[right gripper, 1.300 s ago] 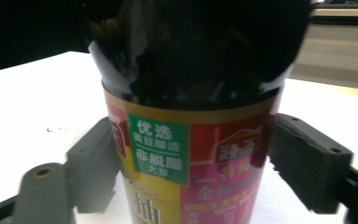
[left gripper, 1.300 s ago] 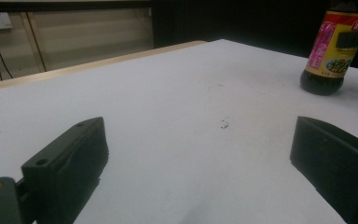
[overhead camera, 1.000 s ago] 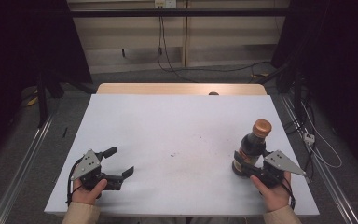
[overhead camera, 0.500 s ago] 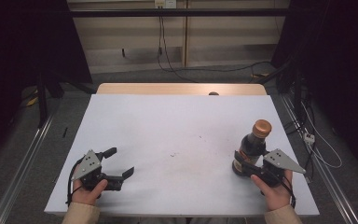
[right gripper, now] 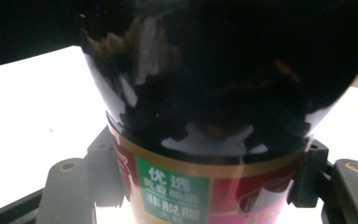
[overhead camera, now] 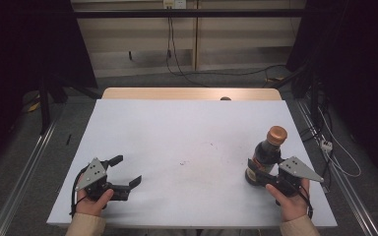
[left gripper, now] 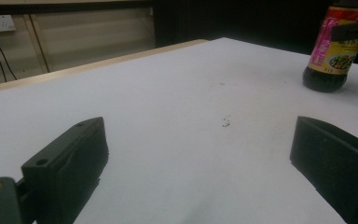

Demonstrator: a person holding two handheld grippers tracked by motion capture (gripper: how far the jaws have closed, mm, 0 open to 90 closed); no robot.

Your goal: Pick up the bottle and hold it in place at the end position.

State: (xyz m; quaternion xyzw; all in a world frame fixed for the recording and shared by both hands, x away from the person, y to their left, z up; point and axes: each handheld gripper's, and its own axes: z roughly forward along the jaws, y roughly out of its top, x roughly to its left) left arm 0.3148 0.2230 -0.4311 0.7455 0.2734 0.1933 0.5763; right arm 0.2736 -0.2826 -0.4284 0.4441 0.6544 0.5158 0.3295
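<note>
A dark sauce bottle (overhead camera: 266, 153) with an orange cap stands upright on the white table (overhead camera: 192, 132) at the right. My right gripper (overhead camera: 257, 173) is shut on its lower body. In the right gripper view the bottle (right gripper: 214, 93) looms close, with a red and green label, and the right gripper (right gripper: 205, 186) has a jaw pressed on each side of it. My left gripper (overhead camera: 125, 171) rests near the front left edge, open with nothing between its jaws. In the left gripper view the left gripper (left gripper: 200, 154) frames bare table, and the bottle (left gripper: 332, 51) stands far right.
A few small dark specks (overhead camera: 210, 145) mark the middle of the table. A small dark object (overhead camera: 225, 99) sits at the far edge on the wooden strip. Cables (overhead camera: 325, 142) and a power strip lie on the floor to the right.
</note>
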